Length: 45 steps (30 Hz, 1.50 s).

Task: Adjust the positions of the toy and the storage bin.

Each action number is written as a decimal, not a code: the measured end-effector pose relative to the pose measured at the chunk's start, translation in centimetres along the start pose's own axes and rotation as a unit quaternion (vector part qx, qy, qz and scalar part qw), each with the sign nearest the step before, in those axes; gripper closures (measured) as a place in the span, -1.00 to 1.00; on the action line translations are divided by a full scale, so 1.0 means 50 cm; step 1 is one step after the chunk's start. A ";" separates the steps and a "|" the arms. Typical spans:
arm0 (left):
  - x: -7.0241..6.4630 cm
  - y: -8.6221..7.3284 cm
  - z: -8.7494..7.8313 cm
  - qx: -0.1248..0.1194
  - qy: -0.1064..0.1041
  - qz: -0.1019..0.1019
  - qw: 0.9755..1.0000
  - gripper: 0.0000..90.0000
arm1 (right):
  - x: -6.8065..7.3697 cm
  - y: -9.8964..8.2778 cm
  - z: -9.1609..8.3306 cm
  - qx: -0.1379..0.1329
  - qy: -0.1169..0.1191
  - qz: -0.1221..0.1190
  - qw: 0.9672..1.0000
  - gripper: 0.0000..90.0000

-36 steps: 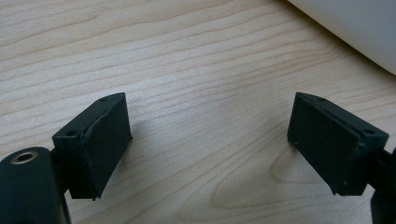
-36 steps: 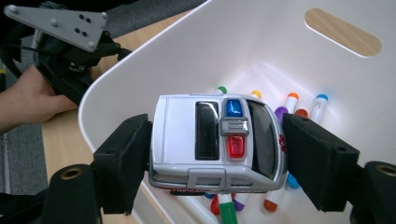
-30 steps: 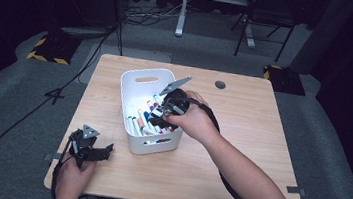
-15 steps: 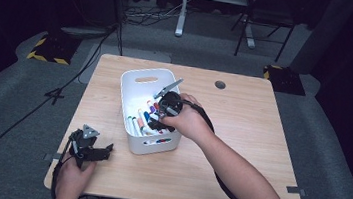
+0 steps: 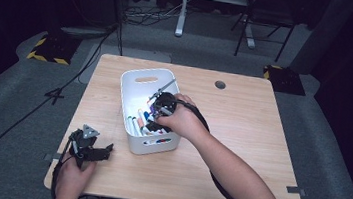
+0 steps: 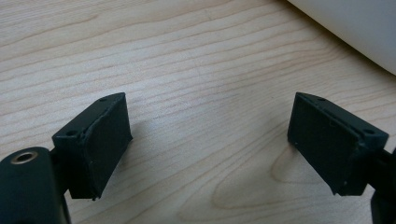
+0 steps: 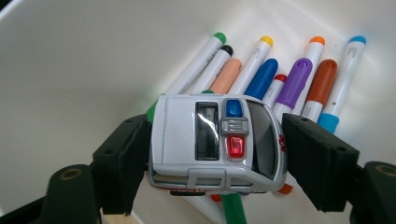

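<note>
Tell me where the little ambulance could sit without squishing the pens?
The bin is crowded with markers under the ambulance. Bare wood table lies right of the bin, and between the bin and the left tool.

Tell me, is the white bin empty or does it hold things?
Not empty. The white bin holds many markers lying on its bottom, under the toy ambulance.

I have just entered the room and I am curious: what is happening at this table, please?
A person works at a wooden table with a gripper in each hand. The right gripper is shut on a small toy ambulance and holds it inside a white bin, just above a heap of coloured markers. The left gripper is open, with nothing between its jaws, and it rests low over the table near the bin's outside wall.
</note>
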State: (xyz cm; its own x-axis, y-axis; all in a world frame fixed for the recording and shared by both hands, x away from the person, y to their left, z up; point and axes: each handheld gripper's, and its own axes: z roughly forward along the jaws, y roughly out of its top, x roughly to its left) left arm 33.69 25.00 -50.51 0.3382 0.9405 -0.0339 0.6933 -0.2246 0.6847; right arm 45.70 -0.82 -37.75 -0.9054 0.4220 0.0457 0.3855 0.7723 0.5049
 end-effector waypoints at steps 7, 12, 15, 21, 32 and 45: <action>0.000 0.000 0.000 0.000 0.000 0.000 1.000 -0.70 | -0.008 0.000 0.010 0.025 -0.006 0.003 1.000 -0.41; 0.000 0.000 0.000 0.000 0.000 0.001 1.000 -0.70 | -0.017 -0.004 0.023 0.037 -0.012 0.001 0.999 -0.41; 0.000 0.000 0.000 0.001 0.000 0.001 1.000 -0.70 | -0.018 -0.006 0.027 0.038 -0.016 0.004 0.999 -0.41; 0.000 0.000 0.000 0.001 -0.001 0.000 1.000 -0.70 | -0.011 -0.010 0.032 0.071 -0.012 0.042 0.996 -0.41; 0.000 0.000 0.000 0.000 -0.002 0.001 1.000 -0.70 | -0.014 -0.014 0.022 0.035 -0.013 0.050 0.998 -0.51; 0.001 0.000 0.000 0.000 -0.001 0.000 1.000 -0.70 | -0.009 -0.008 -0.034 -0.044 -0.007 0.014 0.999 -0.49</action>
State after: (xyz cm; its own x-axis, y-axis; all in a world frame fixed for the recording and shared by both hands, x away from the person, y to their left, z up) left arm 33.70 25.02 -50.49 0.3403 0.9397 -0.0354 0.6936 -0.2254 0.6842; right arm 45.65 -2.15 -36.51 -0.8916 0.4502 0.0485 0.3927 0.7155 0.5777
